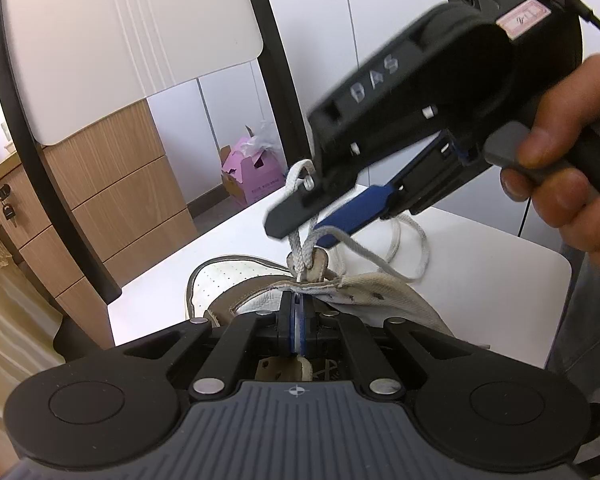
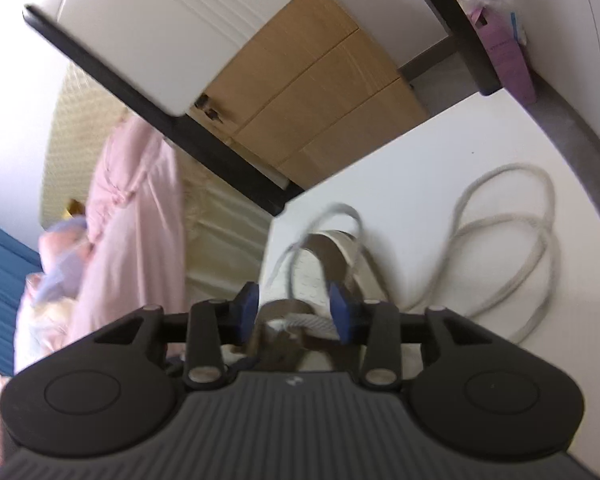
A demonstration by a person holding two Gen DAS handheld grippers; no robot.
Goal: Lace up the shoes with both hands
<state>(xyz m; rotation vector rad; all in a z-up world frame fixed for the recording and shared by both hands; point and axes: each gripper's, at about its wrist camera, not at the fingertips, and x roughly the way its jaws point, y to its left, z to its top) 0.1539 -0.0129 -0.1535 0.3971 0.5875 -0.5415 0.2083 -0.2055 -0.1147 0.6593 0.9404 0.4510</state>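
Observation:
A white shoe (image 1: 228,280) with brown trim lies on the white table (image 1: 480,300). My left gripper (image 1: 297,314) is shut on the shoe's upper edge just below a brown eyelet tab (image 1: 318,261). A grey-white lace (image 1: 300,248) rises through that tab. From the upper right my right gripper (image 1: 300,234) reaches in over the tab, with the lace running between its fingers. In the right wrist view the right gripper (image 2: 294,304) is open, its blue pads (image 2: 340,312) apart on either side of the lace (image 2: 306,320) without pressing it. The shoe (image 2: 316,272) lies just beyond, and the loose lace end (image 2: 520,240) coils on the table.
A hand (image 1: 572,184) holds the right gripper's handle. A black chair frame (image 1: 60,180) and a wooden drawer unit (image 1: 112,200) stand past the table's left edge. A pink box (image 1: 252,176) sits on the floor behind. Pink cloth (image 2: 132,240) hangs left of the table.

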